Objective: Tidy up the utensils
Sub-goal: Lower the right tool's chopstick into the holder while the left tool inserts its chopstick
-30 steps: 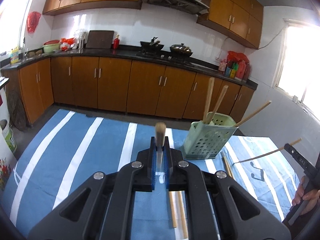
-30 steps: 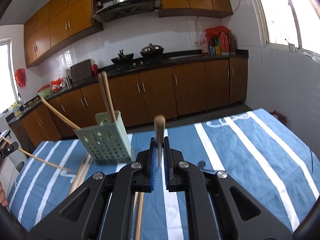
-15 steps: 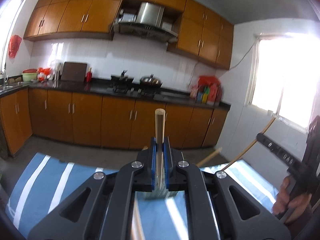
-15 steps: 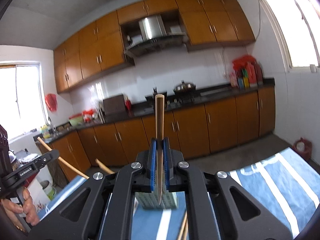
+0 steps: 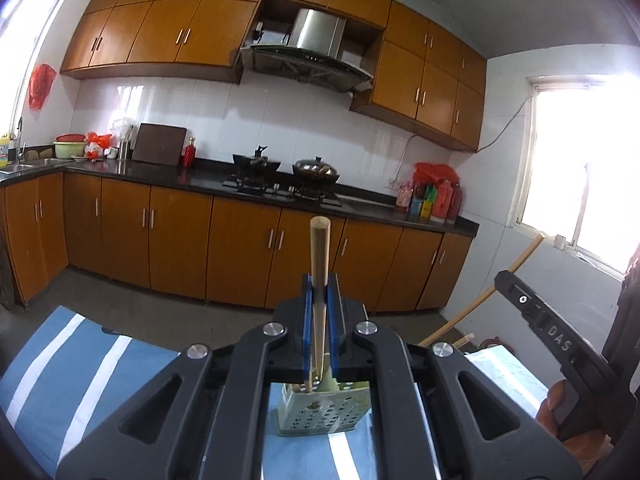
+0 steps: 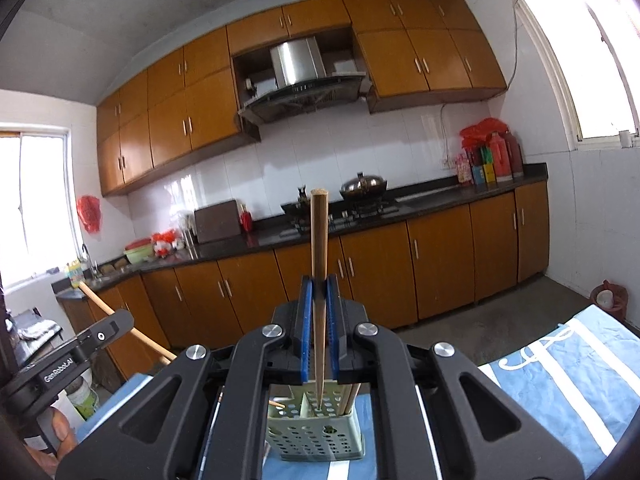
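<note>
My left gripper (image 5: pixel 319 288) is shut on a wooden chopstick (image 5: pixel 319 264) that stands nearly upright, its lower tip over the pale green perforated utensil holder (image 5: pixel 320 416) seen under the jaws. My right gripper (image 6: pixel 319 292) is likewise shut on a wooden chopstick (image 6: pixel 319 248), whose thin tip hangs in the mouth of the same green holder (image 6: pixel 316 436). Other chopsticks stand in the holder. Each view shows the other gripper at its edge: the right one (image 5: pixel 520 300) with its chopstick (image 5: pixel 504 288), the left one (image 6: pixel 96 336) with its chopstick (image 6: pixel 120 322).
The holder stands on a blue tablecloth with white stripes (image 5: pixel 80 372) (image 6: pixel 560 380). Beyond the table are orange-brown kitchen cabinets (image 5: pixel 180 236), a black counter with a stove and pans (image 5: pixel 280 184), and a bright window (image 5: pixel 580 188). A hand (image 5: pixel 560 404) grips the right tool.
Both grippers have risen and tilted up with their chopsticks, so the table sinks in view and the cabinets fill the frames. The green holder now lies under the jaws in both views.
</note>
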The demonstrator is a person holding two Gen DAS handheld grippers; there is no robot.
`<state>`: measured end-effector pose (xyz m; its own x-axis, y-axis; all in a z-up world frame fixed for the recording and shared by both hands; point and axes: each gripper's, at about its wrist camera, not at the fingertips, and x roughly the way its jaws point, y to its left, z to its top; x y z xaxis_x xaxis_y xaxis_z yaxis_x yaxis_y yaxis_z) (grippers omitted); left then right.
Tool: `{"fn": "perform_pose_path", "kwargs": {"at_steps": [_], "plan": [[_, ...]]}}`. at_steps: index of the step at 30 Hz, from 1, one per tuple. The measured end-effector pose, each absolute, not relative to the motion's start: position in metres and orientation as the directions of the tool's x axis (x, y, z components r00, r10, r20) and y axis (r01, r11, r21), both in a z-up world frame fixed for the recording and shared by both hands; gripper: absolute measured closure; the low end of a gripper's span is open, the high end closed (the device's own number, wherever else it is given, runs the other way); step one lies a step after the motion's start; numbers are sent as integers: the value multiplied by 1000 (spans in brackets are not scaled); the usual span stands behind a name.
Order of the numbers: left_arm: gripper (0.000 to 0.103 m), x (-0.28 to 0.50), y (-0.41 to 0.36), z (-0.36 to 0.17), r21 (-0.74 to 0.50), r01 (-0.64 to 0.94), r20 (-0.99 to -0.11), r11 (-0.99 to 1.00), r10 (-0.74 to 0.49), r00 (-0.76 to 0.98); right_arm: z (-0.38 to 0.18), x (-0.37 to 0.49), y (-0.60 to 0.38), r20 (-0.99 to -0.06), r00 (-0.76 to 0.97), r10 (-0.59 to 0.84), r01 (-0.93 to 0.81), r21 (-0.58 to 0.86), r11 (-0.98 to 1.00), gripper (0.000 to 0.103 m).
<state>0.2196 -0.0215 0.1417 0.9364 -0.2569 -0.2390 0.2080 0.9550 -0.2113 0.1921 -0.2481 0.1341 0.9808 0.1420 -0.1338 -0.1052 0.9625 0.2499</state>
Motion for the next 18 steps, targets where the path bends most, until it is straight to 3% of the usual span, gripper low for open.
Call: {"fn": "perform_pose_path", "kwargs": {"at_steps": [8,18], "plan": [[95,234,-21,123,-199,204,-279,958,-255,926,112,205,-238,-214,962,167,-113,242,964,95],[93,224,-8,126,-238,189,-277,953,-253,927,120,195,-247,-216,962,165,-107,256,961,94]]}}
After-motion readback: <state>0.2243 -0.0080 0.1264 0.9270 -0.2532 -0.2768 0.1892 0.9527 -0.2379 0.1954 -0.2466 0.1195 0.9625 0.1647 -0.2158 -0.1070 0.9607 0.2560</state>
